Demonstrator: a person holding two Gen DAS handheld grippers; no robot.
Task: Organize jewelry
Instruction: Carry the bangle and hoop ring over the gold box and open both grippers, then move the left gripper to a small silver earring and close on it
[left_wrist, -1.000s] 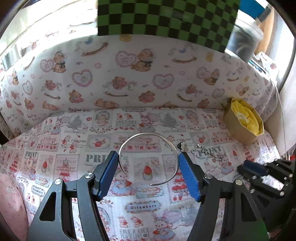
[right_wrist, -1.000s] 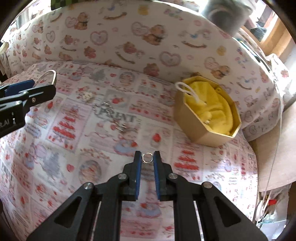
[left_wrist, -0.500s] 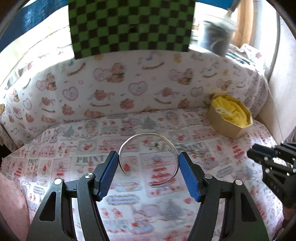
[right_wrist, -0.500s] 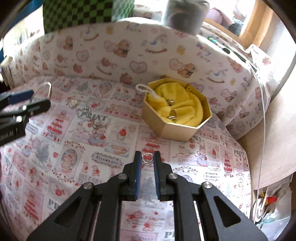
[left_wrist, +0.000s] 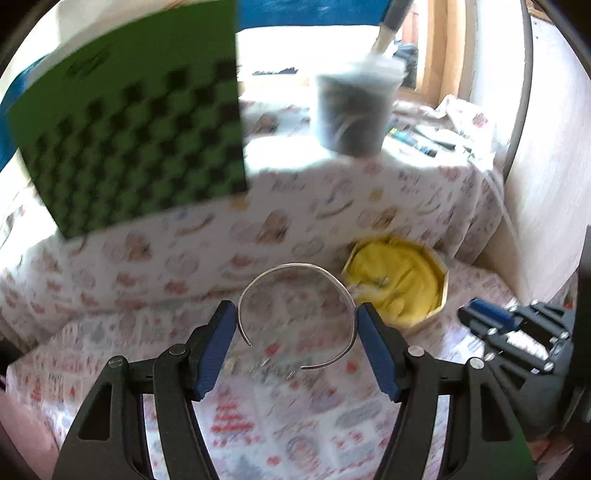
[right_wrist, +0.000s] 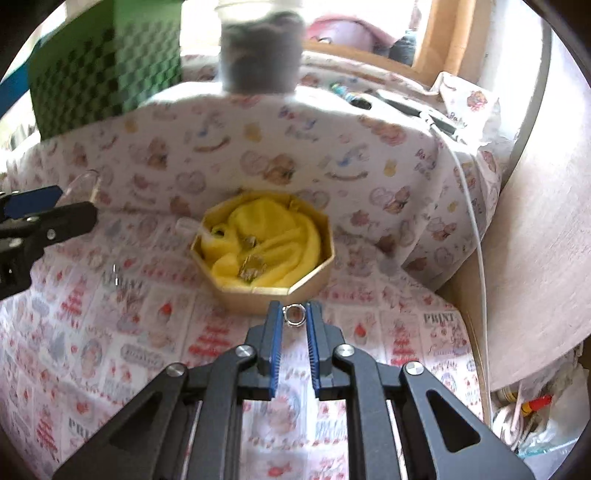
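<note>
Since a second earlier, both views had swung toward the gold box (left_wrist: 441, 291). From the left wrist, the left gripper (left_wrist: 297, 326) was clamped across a silver bangle (left_wrist: 295, 267), held aloft short of the box. From the right wrist, the right gripper (right_wrist: 293, 314) pinched a small ring (right_wrist: 294, 315) just before the box's near wall; carrying seemed underway, with release over the yellow cloth (right_wrist: 280, 236) next.

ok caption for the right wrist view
Right gripper carries a small ring toward the gold box lined with yellow cloth.

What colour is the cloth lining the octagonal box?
Bright yellow cloth; clearest in the right wrist view.
</note>
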